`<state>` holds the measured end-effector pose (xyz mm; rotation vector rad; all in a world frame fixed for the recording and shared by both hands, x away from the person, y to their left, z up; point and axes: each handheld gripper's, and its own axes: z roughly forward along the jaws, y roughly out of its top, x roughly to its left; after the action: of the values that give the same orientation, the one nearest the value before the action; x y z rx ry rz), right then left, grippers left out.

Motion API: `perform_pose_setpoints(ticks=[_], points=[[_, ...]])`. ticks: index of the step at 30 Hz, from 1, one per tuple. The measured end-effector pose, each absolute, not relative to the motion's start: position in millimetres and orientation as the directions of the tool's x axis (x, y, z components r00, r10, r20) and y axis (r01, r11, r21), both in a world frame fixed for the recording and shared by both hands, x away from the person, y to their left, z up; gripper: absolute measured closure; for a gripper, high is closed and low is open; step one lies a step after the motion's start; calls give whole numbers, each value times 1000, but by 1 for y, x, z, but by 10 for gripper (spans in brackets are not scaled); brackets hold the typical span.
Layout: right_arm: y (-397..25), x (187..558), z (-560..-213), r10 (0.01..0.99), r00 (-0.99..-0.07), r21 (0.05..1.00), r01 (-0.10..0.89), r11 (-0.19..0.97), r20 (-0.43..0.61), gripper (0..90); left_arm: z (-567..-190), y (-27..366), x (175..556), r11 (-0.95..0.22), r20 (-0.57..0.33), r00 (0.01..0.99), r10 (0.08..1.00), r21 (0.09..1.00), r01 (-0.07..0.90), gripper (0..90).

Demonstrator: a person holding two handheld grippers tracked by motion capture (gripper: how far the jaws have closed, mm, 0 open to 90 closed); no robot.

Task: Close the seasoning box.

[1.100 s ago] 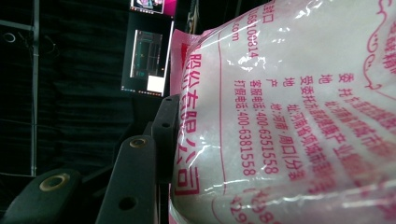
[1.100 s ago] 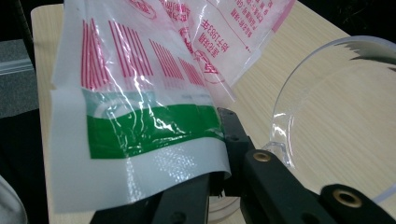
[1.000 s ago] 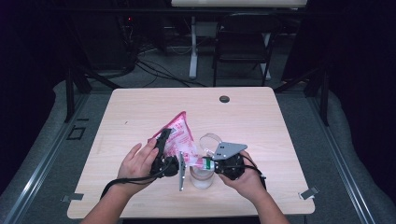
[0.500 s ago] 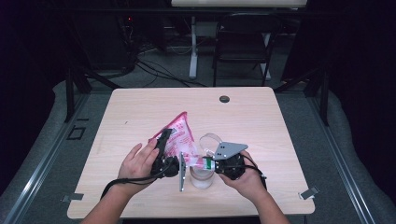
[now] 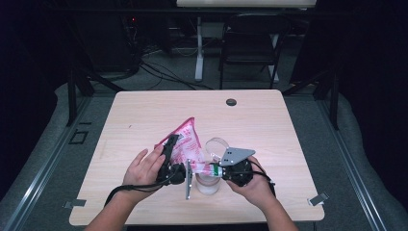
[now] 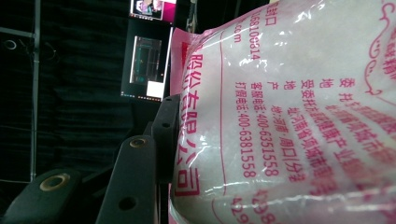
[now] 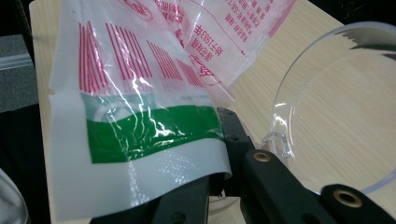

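A pink-and-white printed plastic bag (image 5: 185, 142) is held up over the table (image 5: 269, 125) between both grippers. My left gripper (image 5: 169, 153) is shut on the bag's left side; in the left gripper view one black finger (image 6: 164, 130) presses against the bag (image 6: 289, 116), which hides the other. My right gripper (image 5: 212, 169) is shut on the bag's green-banded end (image 7: 149, 130), pinched between its jaws. A clear cup (image 5: 208, 184) stands under the bag's lower end. A clear round lid (image 5: 217, 144) lies just behind it, also large in the right gripper view (image 7: 336, 107).
A small black round cap (image 5: 231, 102) sits near the table's far edge. A folding chair (image 5: 250, 43) and a desk leg stand beyond the table. Bare tabletop lies to the left, right and far side of the hands.
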<state>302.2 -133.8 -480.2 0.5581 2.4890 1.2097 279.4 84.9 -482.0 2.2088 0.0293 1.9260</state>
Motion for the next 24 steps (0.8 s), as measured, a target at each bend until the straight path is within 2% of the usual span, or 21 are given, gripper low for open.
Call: perform_pose_setpoints(ticks=[24], points=[[-133, 302, -486, 473, -874, 792, 212, 572, -108, 900, -480, 83, 280, -976, 980, 135, 147, 165, -138, 609]])
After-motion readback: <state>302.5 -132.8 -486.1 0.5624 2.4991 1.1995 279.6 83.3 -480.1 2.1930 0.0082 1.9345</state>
